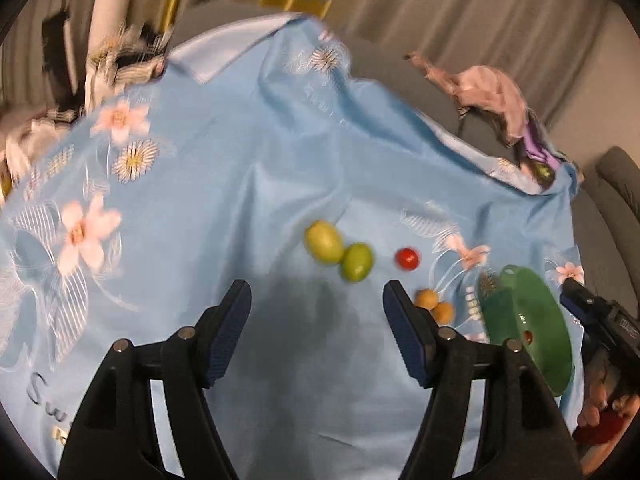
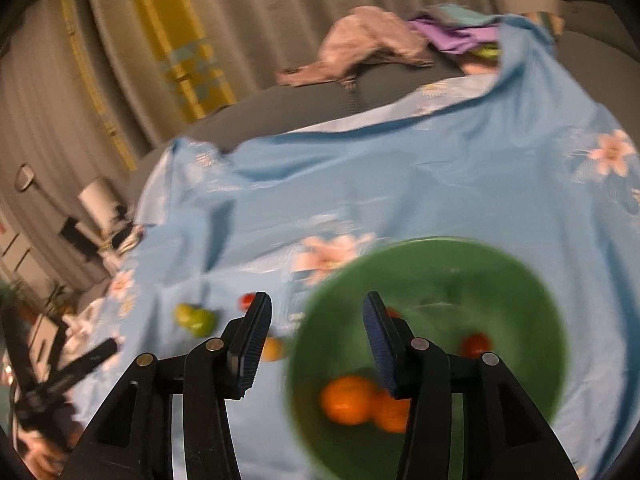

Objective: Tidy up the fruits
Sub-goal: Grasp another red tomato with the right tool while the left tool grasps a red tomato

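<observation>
In the left wrist view, the left gripper (image 1: 317,328) is held spread and empty; two green fruits (image 1: 338,254), probably light, smooth and bruisable, lie mid-frame, best taken across the middle. Only "Sw" is legible on the blue cloth (image 1: 224,184), lower left

In the right wrist view, the right gripper (image 2: 316,342) is spread, empty, at the green bowl (image 2: 532,300) rim; oranges (image 2: 362,400) are inside, lower centre

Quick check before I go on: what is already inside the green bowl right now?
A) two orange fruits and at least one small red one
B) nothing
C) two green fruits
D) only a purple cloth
A: the right wrist view shows two orange fruits and a small red fruit inside the green bowl; the two green fruits lie on the blue cloth.
</observation>
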